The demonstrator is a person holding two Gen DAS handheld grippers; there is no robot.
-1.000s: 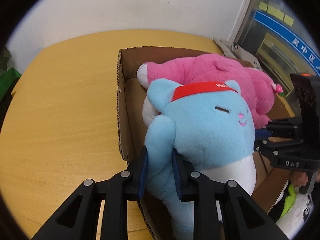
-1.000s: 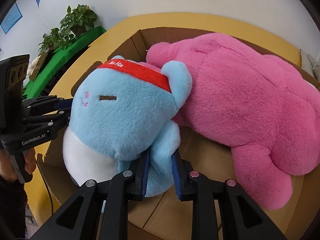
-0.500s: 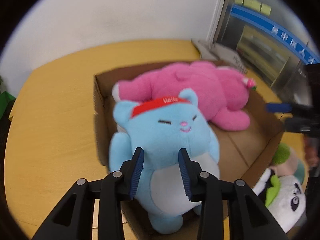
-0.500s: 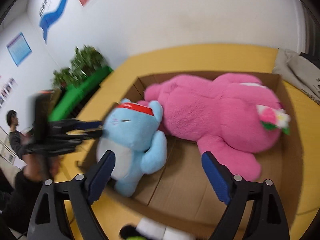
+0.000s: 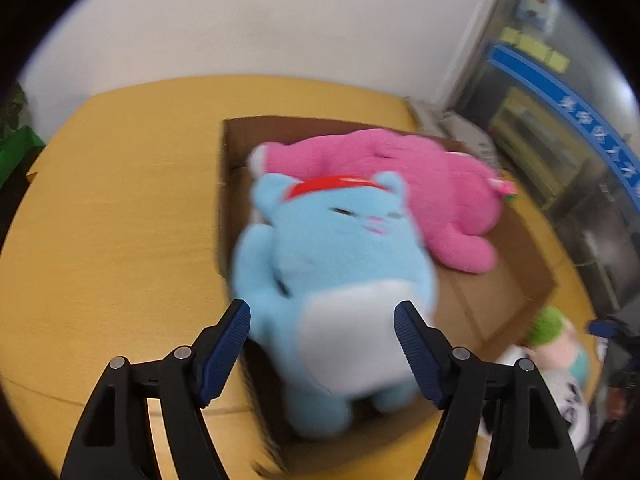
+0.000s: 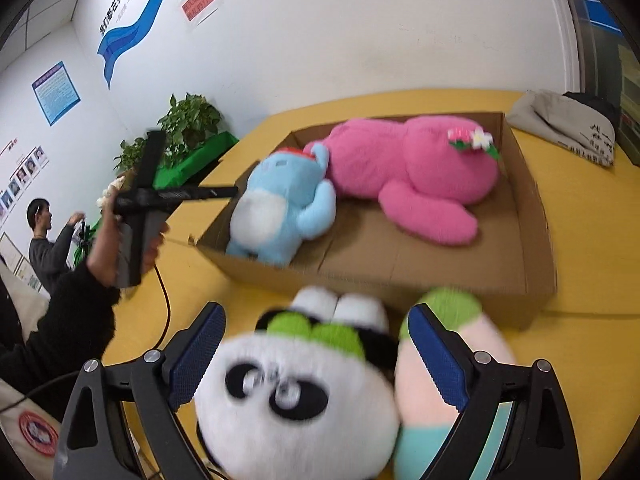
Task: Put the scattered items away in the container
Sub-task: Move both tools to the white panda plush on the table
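A blue plush (image 5: 336,264) with a red headband lies in the near-left corner of the cardboard box (image 5: 224,184), beside a big pink plush (image 5: 400,184). My left gripper (image 5: 321,309) hovers just short of the blue plush. Its jaws are opening and its pads are clear of the fur. My right gripper (image 6: 316,314) stands wide open over a panda plush (image 6: 296,392) and a pink-and-green plush (image 6: 492,336), both on the table in front of the box (image 6: 532,216). Nothing is gripped. The right wrist view also shows the blue plush (image 6: 280,212) and the left gripper (image 6: 232,191).
The yellow table (image 5: 120,220) stretches left of the box. A grey garment (image 6: 568,124) lies at the back right. A cable (image 6: 164,292) trails from the hand (image 6: 132,236) holding the left gripper. A potted plant (image 6: 188,120) and a standing person (image 6: 44,232) are off the table's left.
Both grippers let go of the blue plush's arms and opened. The left one drew back slightly. The right one pulled far back and now sits over the panda plush.
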